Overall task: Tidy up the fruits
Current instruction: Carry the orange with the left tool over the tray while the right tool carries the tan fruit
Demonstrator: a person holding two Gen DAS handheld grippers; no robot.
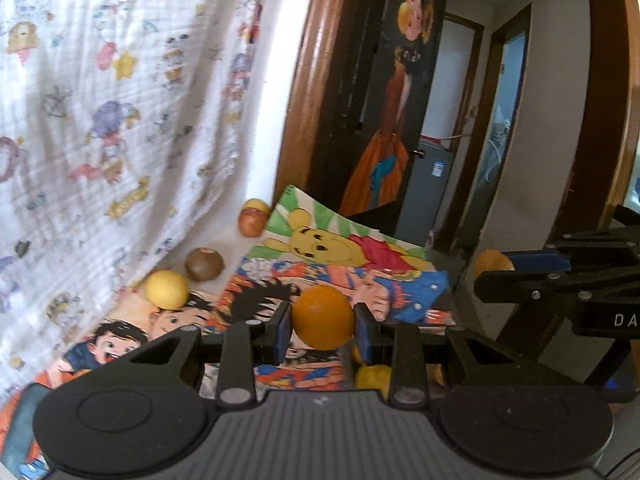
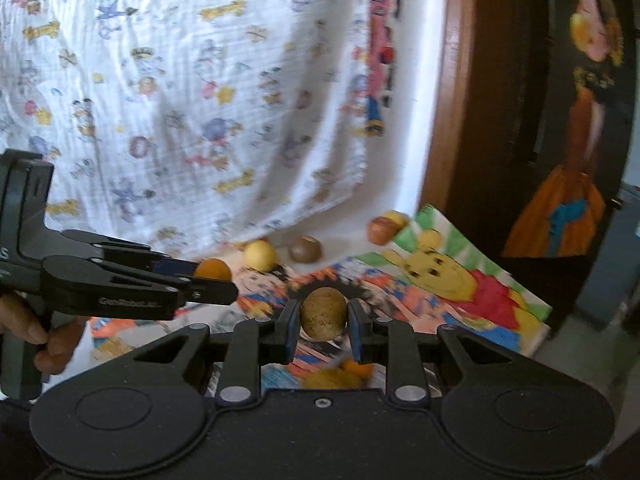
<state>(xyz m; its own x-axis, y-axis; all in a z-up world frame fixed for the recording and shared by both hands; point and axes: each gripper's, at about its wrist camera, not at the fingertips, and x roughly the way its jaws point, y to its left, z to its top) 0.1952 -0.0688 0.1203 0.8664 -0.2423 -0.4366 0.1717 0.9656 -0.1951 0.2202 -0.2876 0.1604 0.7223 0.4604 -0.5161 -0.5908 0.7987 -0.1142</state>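
Two round fruits held aloft, one in each gripper, above the cartoon-print mat.

The orange sits clamped across its widest part in the left gripper; the tan speckled fruit is pinched likewise in the right gripper. Both look firm, light and smooth-skinned, so likely to roll or slip unless gripped at the equator. Far along the mat by the printed cloth lie a yellow fruit, a brown fruit and a reddish fruit.

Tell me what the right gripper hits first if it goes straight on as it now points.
The right gripper, shut on a tan-brown fruit, likely meets the cartoon mat first, with the cartoon-print sheet hanging behind. Depth is unclear in the fisheye.
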